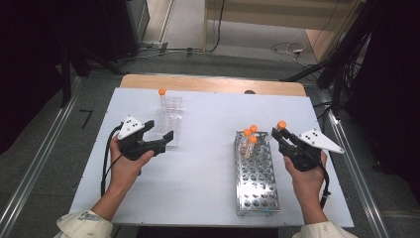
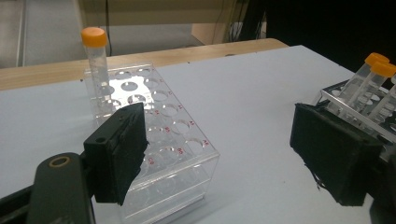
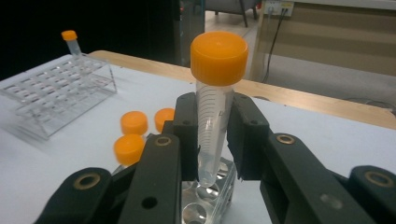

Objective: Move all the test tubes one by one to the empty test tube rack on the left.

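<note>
Your right tongs (image 3: 212,135) grip an orange-capped tube (image 3: 216,93); the right gripper view shows its tip just above the metal rack (image 1: 256,173), a gap the high view hides. Your left tongs (image 2: 215,154) gape wide and empty, level beside the clear rack (image 2: 154,135) on the counter (image 1: 203,148).

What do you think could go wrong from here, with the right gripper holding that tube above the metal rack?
The right gripper pinches the tube on its smooth wall, tip just above the metal rack; it might slip or tilt. Three capped tubes stand close by, so the jaws could knock them. The left gripper hangs open beside the clear rack, which it could nudge.
</note>
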A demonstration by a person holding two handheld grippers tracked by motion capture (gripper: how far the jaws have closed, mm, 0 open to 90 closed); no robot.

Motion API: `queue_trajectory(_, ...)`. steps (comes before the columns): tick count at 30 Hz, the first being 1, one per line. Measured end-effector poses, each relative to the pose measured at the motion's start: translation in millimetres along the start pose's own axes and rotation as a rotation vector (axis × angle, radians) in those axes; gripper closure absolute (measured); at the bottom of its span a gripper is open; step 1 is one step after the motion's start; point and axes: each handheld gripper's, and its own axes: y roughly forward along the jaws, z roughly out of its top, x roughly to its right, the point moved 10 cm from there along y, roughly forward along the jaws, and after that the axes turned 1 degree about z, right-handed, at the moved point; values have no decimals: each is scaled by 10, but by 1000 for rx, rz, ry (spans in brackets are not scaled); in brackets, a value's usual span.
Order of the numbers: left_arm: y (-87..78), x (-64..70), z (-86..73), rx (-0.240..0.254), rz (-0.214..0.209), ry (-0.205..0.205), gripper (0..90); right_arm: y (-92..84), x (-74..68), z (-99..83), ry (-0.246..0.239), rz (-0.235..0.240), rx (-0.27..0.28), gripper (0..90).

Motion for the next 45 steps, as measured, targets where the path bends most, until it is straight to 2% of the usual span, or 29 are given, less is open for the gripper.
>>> queue_trajectory(3, 3, 1, -4, -3, -3, 0, 196, -77, -49, -3, 11, 26, -2, 722)
queue_trajectory(10, 10, 36, -1, -2, -12, -1, 196, -187, -220, -12, 1, 79, -7, 722)
queue_trajectory(26, -14, 91, 27, 12, -29, 5, 204, -213, -586, 7, -22, 176, -16, 722)
queue_trajectory(34, -20, 145, 49, 21, -46, 11, 204, -163, -796, 7, -51, 228, -25, 723)
queue_trajectory(45, -21, 252, 80, 27, -76, 23, 202, 53, -1116, -56, -85, 300, -68, 723)
